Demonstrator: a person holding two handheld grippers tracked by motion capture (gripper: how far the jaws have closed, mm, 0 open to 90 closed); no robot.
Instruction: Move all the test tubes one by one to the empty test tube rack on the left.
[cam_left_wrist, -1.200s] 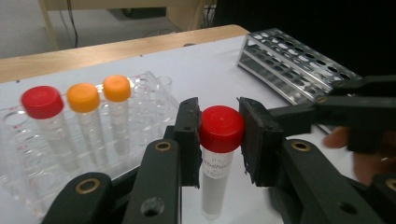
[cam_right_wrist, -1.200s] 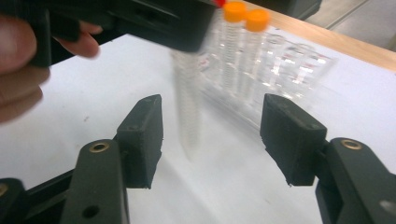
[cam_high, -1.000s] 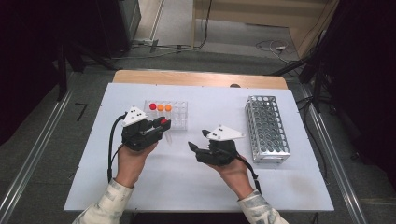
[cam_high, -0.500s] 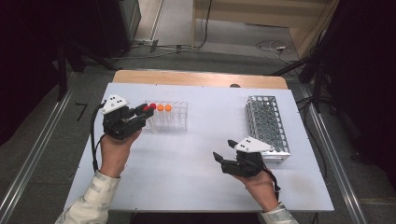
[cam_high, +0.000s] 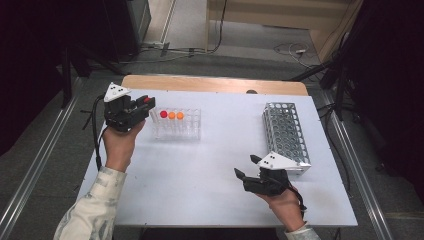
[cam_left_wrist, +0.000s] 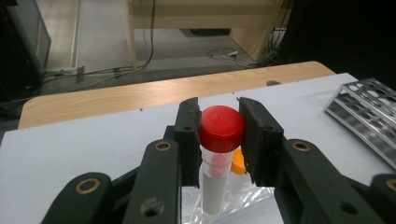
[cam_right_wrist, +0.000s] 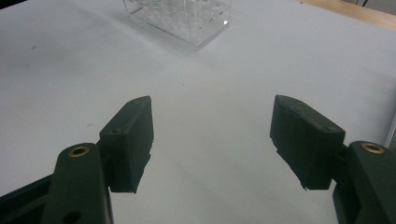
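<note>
My left gripper (cam_high: 146, 103) is shut on the red cap of a white tube (cam_left_wrist: 221, 129) and holds it upright, just left of a clear plastic rack (cam_high: 190, 131). That rack holds one red-capped tube (cam_high: 163, 114) and two orange-capped tubes (cam_high: 175, 115). In the left gripper view, the left gripper (cam_left_wrist: 219, 122) has its jaws pressed on both sides of the cap. My right gripper (cam_high: 246, 166) hovers over the near right of the white table (cam_high: 200, 175); its jaws have just been opening and stand open with nothing between them (cam_right_wrist: 212, 135).
A metal tube rack (cam_high: 285, 131) lies on its side at the table's right, close to my right hand. A wooden strip (cam_high: 210, 84) runs along the far edge. Cables trail over the floor beyond.
My left gripper has carried the red-capped tube left and away from the near side, to beside the clear rack. My right gripper has moved right and nearer to the table's front, its jaws wider.
</note>
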